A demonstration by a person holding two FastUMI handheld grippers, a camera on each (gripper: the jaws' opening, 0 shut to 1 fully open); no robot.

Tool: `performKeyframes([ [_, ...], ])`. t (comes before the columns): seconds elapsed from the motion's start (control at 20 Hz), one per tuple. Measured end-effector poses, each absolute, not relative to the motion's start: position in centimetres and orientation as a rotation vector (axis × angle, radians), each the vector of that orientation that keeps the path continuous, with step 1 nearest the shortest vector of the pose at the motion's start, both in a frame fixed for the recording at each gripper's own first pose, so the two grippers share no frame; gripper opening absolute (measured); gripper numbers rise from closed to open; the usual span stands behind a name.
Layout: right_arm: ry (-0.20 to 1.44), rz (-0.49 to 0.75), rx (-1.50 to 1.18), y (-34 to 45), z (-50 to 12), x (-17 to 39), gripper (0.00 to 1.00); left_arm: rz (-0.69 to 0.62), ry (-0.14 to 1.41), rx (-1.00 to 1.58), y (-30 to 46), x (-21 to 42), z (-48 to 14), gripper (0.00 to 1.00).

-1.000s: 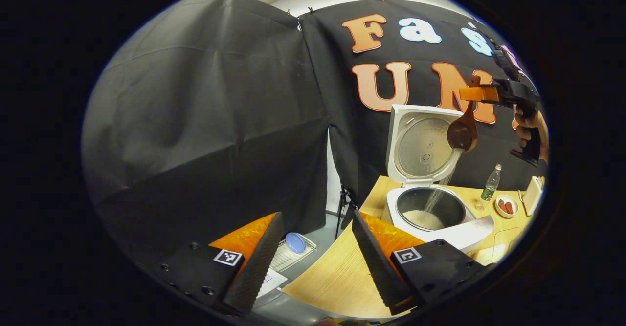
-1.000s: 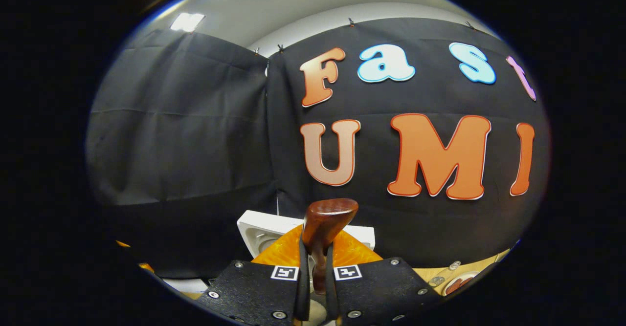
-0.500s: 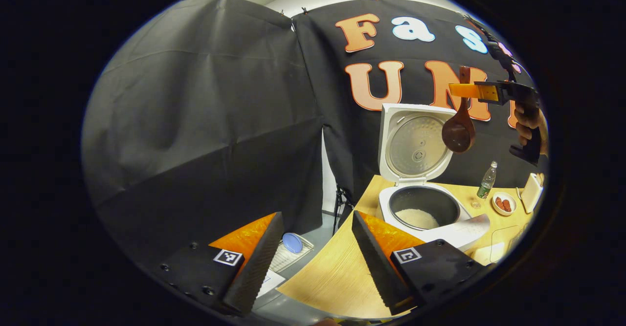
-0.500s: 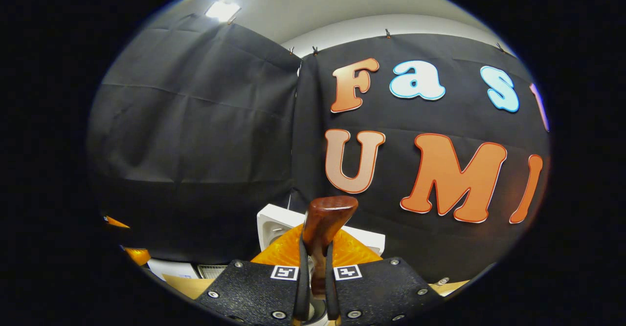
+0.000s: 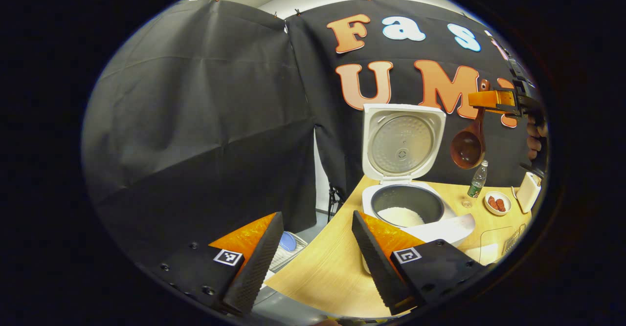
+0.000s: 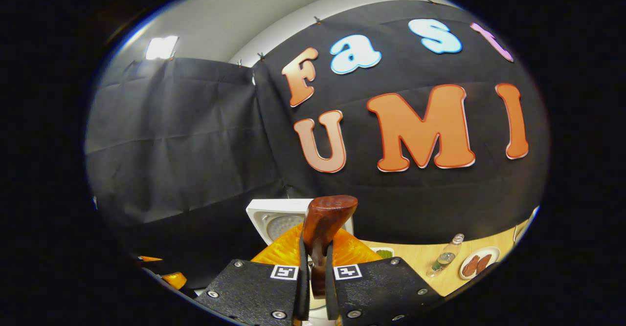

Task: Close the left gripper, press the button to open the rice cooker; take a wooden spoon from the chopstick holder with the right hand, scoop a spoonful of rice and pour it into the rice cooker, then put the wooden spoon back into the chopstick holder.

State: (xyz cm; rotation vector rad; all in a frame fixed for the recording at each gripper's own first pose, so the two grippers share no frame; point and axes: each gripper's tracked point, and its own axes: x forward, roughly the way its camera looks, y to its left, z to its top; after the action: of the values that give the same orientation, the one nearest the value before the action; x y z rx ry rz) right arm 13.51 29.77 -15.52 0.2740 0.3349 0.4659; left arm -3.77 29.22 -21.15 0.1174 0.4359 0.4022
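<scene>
The white rice cooker [image 5: 442, 228] stands open on the wooden table [image 5: 323, 272], its lid [image 5: 402, 142] upright and white rice [image 5: 401, 215] in the pot. My left gripper [image 5: 313, 262] hovers open over the table's near left corner, short of the cooker, holding nothing. High at the right, a hand [image 5: 535, 140] holds my right gripper [image 5: 481, 99], shut on the wooden spoon's handle. The spoon [image 5: 468, 147] hangs bowl down, to the right of the lid and above the table. In the right gripper view the handle end [image 6: 325, 218] sticks up between the fingers of my right gripper [image 6: 315, 272].
A water bottle [image 5: 478, 179], a small plate of red food [image 5: 496, 203] and a white upright container [image 5: 528, 191] stand right of the cooker. A small dish of green food [image 6: 385, 253] sits at the table's back. A rack with a blue object [image 5: 288, 244] lies on the floor at left.
A second ago rice was streaming from the spoon into the pot. The stream has stopped, and the right gripper has carried the spoon rightward, off the cooker.
</scene>
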Motion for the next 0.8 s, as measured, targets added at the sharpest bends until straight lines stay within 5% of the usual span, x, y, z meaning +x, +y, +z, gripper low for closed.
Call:
performKeyframes([
  [0.8,0.476,0.047,0.344,-1.9,-22.8,1.7,0.12,0.28,0.472,0.094,14.0,-1.2,-20.9,0.96],
])
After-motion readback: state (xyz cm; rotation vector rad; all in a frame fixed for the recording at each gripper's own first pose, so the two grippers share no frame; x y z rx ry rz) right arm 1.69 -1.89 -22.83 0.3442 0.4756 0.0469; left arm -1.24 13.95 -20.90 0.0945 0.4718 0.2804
